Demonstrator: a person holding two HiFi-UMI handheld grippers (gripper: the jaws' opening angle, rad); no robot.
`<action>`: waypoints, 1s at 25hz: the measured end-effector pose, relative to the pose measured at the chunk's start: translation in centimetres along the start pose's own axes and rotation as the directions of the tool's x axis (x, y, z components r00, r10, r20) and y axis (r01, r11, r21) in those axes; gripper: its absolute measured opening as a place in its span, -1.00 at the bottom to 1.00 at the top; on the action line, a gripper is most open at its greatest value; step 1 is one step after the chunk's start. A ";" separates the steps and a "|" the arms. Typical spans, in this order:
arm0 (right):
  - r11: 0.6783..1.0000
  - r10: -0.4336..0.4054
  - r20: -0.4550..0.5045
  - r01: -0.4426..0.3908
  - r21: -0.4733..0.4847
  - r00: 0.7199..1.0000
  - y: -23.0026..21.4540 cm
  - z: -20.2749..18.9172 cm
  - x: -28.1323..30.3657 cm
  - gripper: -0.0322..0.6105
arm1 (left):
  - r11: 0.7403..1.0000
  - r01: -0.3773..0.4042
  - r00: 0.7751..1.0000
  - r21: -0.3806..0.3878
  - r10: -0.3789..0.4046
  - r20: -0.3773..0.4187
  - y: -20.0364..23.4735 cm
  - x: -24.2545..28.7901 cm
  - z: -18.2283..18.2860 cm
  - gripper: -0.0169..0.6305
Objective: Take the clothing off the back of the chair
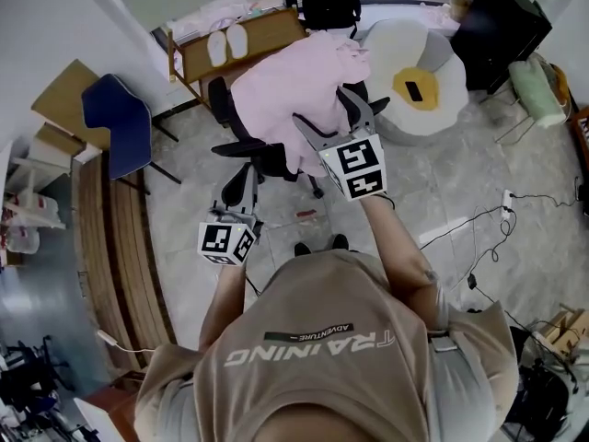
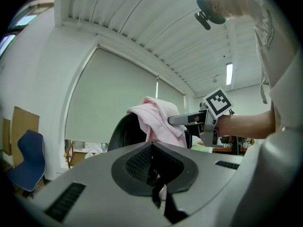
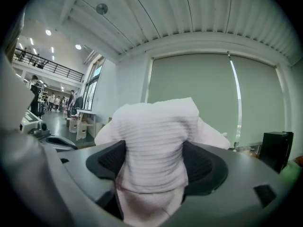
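Note:
A pink garment hangs over the back of a black office chair. My right gripper is open at the garment's near side. In the right gripper view the ribbed pink cloth fills the gap between the wide jaws, and I cannot tell whether the pads touch it. My left gripper is lower and to the left, near the chair's seat, apart from the cloth, with its jaws together. The left gripper view shows the garment on the chair back, with the right gripper's fingers against it.
A blue chair stands at the left by wooden desks. A wooden bench with white slippers is behind the office chair. A white and yellow cushion and a black box lie at the right. Cables run across the floor.

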State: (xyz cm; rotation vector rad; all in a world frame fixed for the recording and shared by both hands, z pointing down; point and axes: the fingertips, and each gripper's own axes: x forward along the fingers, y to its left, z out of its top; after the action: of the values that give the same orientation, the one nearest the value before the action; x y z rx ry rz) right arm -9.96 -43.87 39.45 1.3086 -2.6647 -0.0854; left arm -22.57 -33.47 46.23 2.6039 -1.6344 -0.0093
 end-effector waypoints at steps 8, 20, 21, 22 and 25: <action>1.000 0.007 0.015 -0.007 0.002 1.000 -0.2 0.2 0.1 0.23 | 1.000 -0.002 1.000 -0.008 0.002 0.000 0.6 0.3 -0.1 -0.92; 0.998 0.064 0.000 -0.064 -0.007 0.998 0.4 0.2 -0.9 -0.46 | 1.000 0.001 1.000 -0.010 -0.001 -0.011 0.5 0.6 -0.2 -0.92; 0.998 0.069 0.001 -0.069 -0.008 0.998 0.4 0.3 -0.8 -0.46 | 1.000 0.001 1.000 -0.009 -0.001 -0.010 0.5 0.6 -0.2 -0.92; 0.997 0.070 0.002 -0.070 -0.010 0.998 0.4 0.3 -0.8 -0.46 | 1.000 0.001 1.000 -0.007 -0.001 -0.009 0.5 0.7 -0.1 -0.92; 0.997 0.070 0.005 -0.070 -0.010 0.998 0.2 0.1 -0.8 -0.46 | 1.000 0.003 1.000 0.005 -0.003 -0.011 0.2 0.8 0.0 -0.92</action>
State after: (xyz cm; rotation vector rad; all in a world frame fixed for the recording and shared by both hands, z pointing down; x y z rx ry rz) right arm -9.67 -43.07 39.26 1.2119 -2.7080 -0.0926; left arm -22.36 -34.27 46.25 2.6057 -1.6291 0.0086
